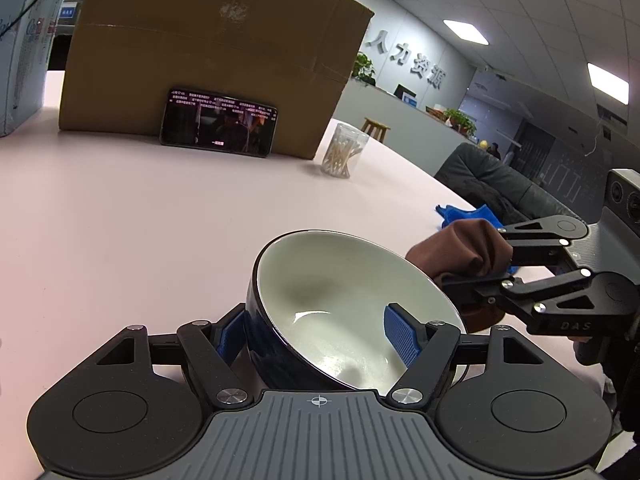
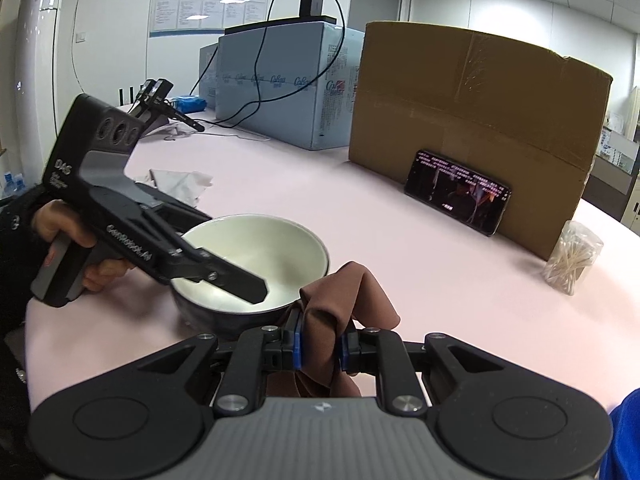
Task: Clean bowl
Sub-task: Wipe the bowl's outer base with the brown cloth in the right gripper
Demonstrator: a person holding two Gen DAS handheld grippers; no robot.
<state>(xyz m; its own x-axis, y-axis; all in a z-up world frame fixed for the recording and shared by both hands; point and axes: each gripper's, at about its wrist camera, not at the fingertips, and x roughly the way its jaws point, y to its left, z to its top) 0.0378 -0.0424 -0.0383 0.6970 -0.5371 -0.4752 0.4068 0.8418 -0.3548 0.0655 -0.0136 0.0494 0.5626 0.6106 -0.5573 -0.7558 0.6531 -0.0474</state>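
A bowl (image 1: pixel 340 300), dark blue outside and white inside, sits tilted on the pink table (image 1: pixel 120 240). My left gripper (image 1: pixel 316 336) is shut on its near wall, one blue pad against the outside and the other inside. In the right wrist view the bowl (image 2: pixel 264 244) lies ahead and to the left, with the left gripper (image 2: pixel 228 280) reaching in over its rim from a person's hand. My right gripper (image 2: pixel 320 346) is shut on a bunched brown cloth (image 2: pixel 344 292), just right of the bowl's rim and outside it. The left wrist view shows the cloth (image 1: pixel 460 248) beside the rim.
A large cardboard box (image 1: pixel 216 52) stands at the back with a phone (image 1: pixel 218 122) leaning on it, screen lit. A clear jar of cotton swabs (image 1: pixel 344 150) is to its right. A blue object (image 1: pixel 460 214) lies near the table's right edge. Crumpled tissue (image 2: pixel 180 184) and blue-white cartons (image 2: pixel 280 88) are far left.
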